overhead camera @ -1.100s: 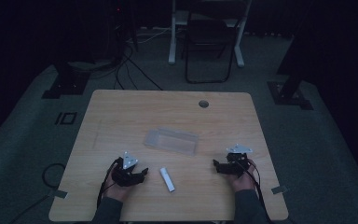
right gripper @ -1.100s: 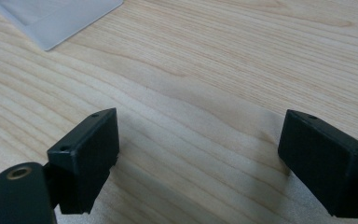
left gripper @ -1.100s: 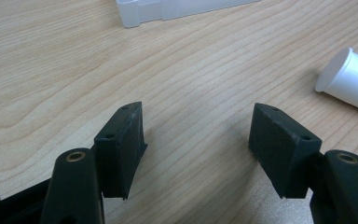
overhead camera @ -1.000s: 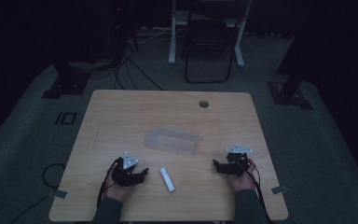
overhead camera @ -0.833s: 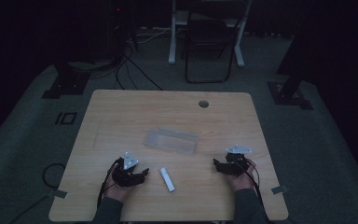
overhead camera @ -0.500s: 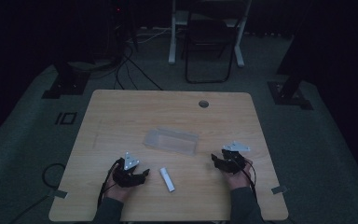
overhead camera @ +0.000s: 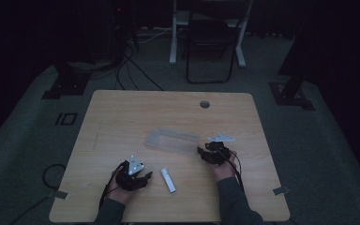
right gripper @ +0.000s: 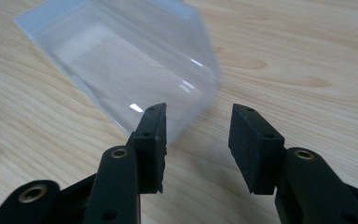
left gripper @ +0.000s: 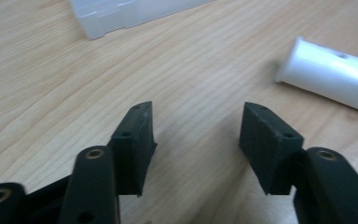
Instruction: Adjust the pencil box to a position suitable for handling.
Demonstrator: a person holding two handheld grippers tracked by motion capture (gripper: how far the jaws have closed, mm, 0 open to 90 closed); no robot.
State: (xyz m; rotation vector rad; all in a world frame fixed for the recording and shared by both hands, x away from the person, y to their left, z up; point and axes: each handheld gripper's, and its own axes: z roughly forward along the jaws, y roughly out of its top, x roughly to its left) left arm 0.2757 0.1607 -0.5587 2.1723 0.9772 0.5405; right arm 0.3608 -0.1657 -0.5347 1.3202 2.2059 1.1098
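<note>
On the counter point(overhead camera: 122, 117), the left hand-held gripper point(overhead camera: 143, 177) rests with jaws apart, just left of the white tube point(overhead camera: 168, 180). Up right of the tube lies the clear box point(overhead camera: 171, 140); the right hand-held gripper point(overhead camera: 200, 152), jaws apart, nears its right end.

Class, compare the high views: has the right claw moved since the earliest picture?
Yes. The right claw has moved forward and leftward, closing on the clear box, which has stayed put.

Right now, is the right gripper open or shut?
Open. The right gripper shows a clear gap between its jaws, nothing held; the clear plastic box lies just ahead on the table.
</note>
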